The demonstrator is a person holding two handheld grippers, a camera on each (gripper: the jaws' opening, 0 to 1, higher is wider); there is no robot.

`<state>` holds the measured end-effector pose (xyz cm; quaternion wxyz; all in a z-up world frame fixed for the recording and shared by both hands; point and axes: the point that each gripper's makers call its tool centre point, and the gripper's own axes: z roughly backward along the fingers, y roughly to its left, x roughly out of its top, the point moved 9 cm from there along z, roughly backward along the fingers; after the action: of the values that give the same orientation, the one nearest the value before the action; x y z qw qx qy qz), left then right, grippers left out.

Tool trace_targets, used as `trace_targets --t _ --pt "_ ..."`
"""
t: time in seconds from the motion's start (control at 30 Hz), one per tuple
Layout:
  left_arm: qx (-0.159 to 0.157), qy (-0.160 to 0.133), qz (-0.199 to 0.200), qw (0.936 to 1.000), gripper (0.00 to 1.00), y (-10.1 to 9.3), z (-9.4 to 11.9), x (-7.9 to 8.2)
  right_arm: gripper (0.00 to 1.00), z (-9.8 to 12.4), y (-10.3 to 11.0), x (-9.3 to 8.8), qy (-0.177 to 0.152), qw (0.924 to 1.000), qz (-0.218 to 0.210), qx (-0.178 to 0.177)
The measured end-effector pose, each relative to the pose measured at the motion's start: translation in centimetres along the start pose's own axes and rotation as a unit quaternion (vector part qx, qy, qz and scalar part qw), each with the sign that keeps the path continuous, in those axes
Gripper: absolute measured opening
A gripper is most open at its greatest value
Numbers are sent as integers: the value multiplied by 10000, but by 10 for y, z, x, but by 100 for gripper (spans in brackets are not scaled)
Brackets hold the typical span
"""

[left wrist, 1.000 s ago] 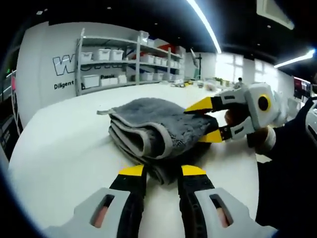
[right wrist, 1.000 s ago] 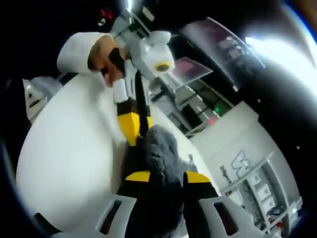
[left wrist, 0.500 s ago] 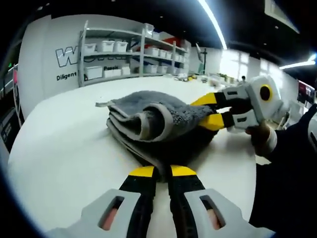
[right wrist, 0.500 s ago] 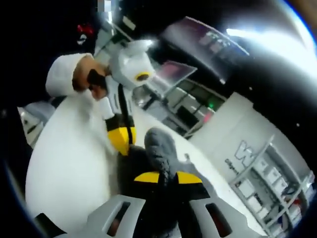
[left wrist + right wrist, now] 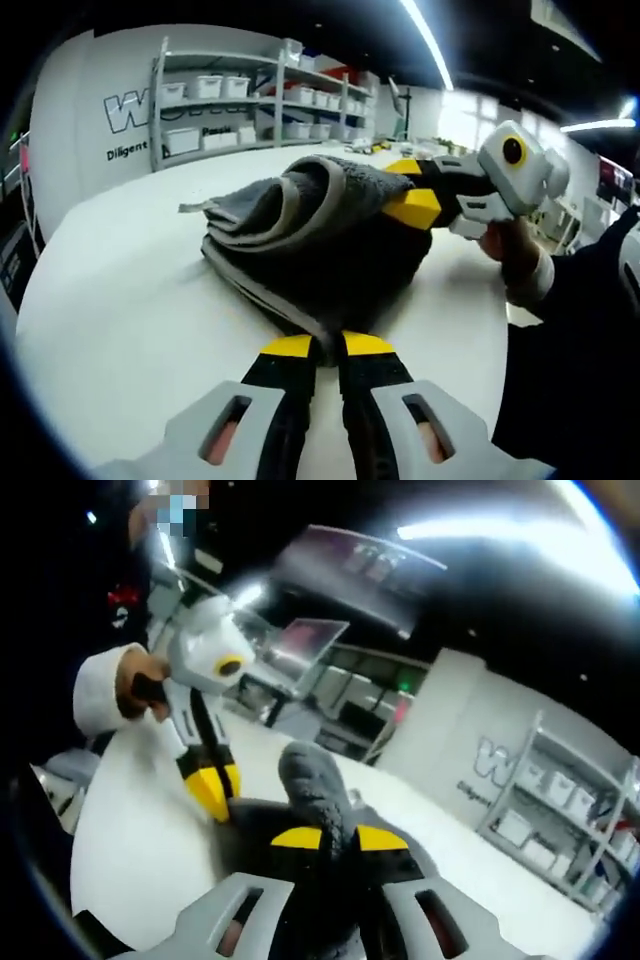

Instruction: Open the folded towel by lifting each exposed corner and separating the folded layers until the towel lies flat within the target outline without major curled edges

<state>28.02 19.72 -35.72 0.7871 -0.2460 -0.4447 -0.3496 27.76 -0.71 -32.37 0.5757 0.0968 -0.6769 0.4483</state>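
Fingers (image 5: pixel 372 345) on towel (image 5: pixel 300 225), "Diligent" wall (image 5: pixel 90 110)

White shelving (image 5: pixel 240 100) under ceiling strip lights (image 5: pixel 425 45)

We're looking at a dark grey towel (image 5: pixel 320 235) with a lighter grey trim along its edges, sitting on a plain white table (image 5: pixel 120 330). Both the left gripper (image 5: pixel 318 346) and the right gripper (image 5: pixel 338 838) have yellow tips on black jaws with light grey bodies. Shelves (image 5: pixel 230 100) hold white bins.
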Motion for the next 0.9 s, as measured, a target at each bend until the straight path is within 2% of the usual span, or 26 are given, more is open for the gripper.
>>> trace_targets --t 0.1,0.2,0.23,0.27,0.4,0.53,0.9 --pt "-47 2 -23 10000 8 -3 -1 0 3 1 -4 -1 -38 9998 -199 23" --pt "-49 -2 -94 9999 8 -4 -1 0 3 2 -10 -4 -125 9971 -746 74" --pt "-54 -6 -96 9999 8 -4 -1 0 3 2 -10 -5 -132 9967 -801 85" --pt "-65 -6 -87 9999 8 -4 -1 0 3 3 -12 -5 -177 9940 -1070 124" --pt "-124 -14 -83 9999 8 -5 -1 0 3 8 -17 -7 -280 9873 -1566 13" --pt "-146 -76 -246 9996 8 -9 -3 2 3 10 -18 -11 -287 9827 -1829 18" --pt "-212 -88 -260 9994 7 -12 -4 2 3 18 -26 -14 -306 9711 -2363 -142"
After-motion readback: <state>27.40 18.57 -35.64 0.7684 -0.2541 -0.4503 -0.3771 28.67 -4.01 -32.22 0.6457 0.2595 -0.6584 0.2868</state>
